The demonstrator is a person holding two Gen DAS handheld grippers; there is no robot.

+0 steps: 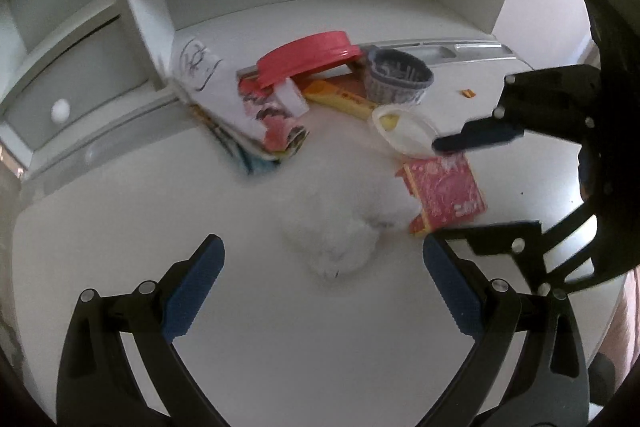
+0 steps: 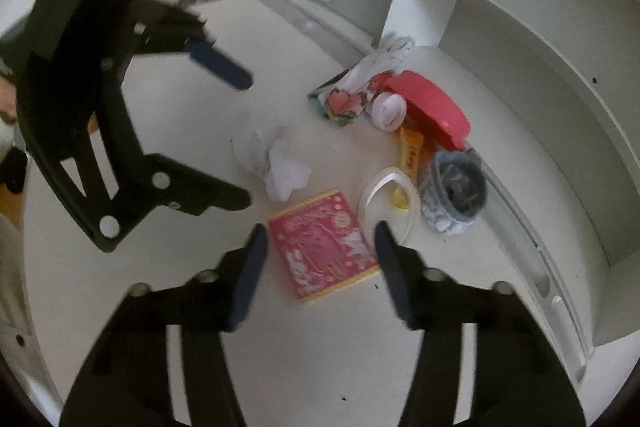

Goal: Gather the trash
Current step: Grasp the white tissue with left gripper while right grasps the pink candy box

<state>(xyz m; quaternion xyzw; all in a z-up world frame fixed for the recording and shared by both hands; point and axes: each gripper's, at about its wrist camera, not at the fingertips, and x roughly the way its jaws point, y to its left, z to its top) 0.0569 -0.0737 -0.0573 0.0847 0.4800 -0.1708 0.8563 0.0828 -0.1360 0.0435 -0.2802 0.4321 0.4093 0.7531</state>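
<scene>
Desk (image 2: 320, 367): white, bearing a litter cluster toward 1 o'clock in the right wrist view, apparently swept together for collection. Red box (image 2: 324, 247): lies flat, long axis running 11 to 5 o'clock, near end pointing at 5. Right gripper (image 2: 318, 247) straddles it half open, pads apart from its sides, holding nothing; judged set for a grasp across the box. Tissue (image 1: 340, 231): crumpled, at 12 o'clock ahead of the left gripper (image 1: 324, 269), which stands wide and empty.
</scene>
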